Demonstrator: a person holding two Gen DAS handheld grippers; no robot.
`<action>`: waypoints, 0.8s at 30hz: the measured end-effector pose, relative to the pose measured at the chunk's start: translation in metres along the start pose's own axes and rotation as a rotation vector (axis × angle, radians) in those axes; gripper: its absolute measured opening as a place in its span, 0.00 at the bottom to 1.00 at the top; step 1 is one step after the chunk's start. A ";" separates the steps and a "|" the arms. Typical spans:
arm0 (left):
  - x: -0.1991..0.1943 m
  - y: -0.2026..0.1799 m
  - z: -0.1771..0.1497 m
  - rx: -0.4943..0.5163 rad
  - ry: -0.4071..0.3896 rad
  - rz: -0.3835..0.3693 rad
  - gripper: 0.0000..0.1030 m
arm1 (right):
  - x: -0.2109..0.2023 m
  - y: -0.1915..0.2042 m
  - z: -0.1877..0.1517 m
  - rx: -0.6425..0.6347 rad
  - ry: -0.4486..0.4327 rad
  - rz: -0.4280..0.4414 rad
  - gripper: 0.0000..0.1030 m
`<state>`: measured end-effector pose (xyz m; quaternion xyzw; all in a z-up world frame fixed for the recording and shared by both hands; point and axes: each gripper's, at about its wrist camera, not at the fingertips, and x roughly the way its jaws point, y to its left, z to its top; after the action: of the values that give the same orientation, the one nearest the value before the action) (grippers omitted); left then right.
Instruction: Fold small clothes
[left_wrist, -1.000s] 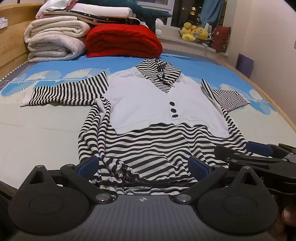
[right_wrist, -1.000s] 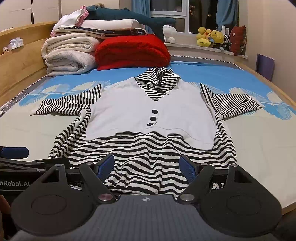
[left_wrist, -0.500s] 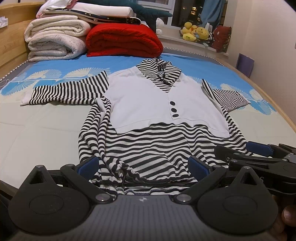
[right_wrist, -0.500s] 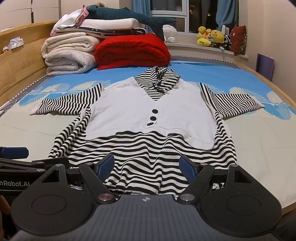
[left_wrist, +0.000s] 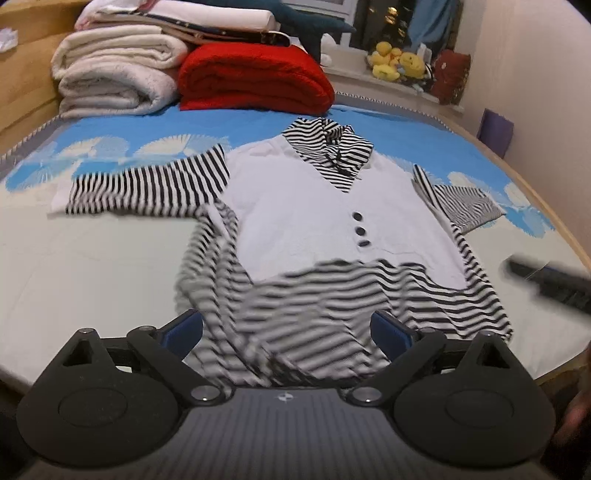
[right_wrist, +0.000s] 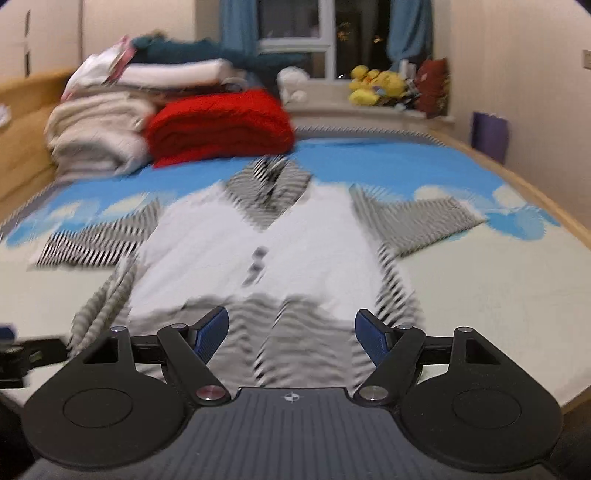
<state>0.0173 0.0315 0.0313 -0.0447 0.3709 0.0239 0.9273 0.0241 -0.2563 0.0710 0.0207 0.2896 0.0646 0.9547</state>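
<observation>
Currently both grippers, left gripper (left_wrist: 287, 328) and right gripper (right_wrist: 291, 332), hover released over the black-and-white striped knit top (left_wrist: 332, 221); next, grasp its lower-frame hem.

Garment (left_wrist: 325, 221): flat on the bed (left_wrist: 92, 266), centre, collar toward the far end, hem toward the near edge; one sleeve out left, one out right. Folded blankets (left_wrist: 110, 74): far left corner of the bed, stacked. Folded blanket (left_wrist: 255, 77): just right of that stack, behind the collar. Soft toys (left_wrist: 395, 62): on the sill beyond the bed, far right. Left tool (left_wrist: 288, 332) and right tool (right_wrist: 291, 332): side by side over the hem, fingers spread.
</observation>
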 end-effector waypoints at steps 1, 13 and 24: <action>0.001 0.005 0.009 0.014 -0.015 0.006 0.96 | 0.001 -0.011 0.012 0.000 -0.019 -0.007 0.74; 0.127 0.093 0.031 -0.279 0.290 -0.047 0.82 | 0.113 -0.104 0.019 0.077 0.310 -0.062 0.75; 0.161 0.094 0.000 -0.251 0.544 0.031 0.38 | 0.155 -0.131 -0.033 0.336 0.639 -0.102 0.28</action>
<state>0.1270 0.1265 -0.0858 -0.1582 0.6006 0.0708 0.7806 0.1478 -0.3654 -0.0522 0.1416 0.5805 -0.0285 0.8013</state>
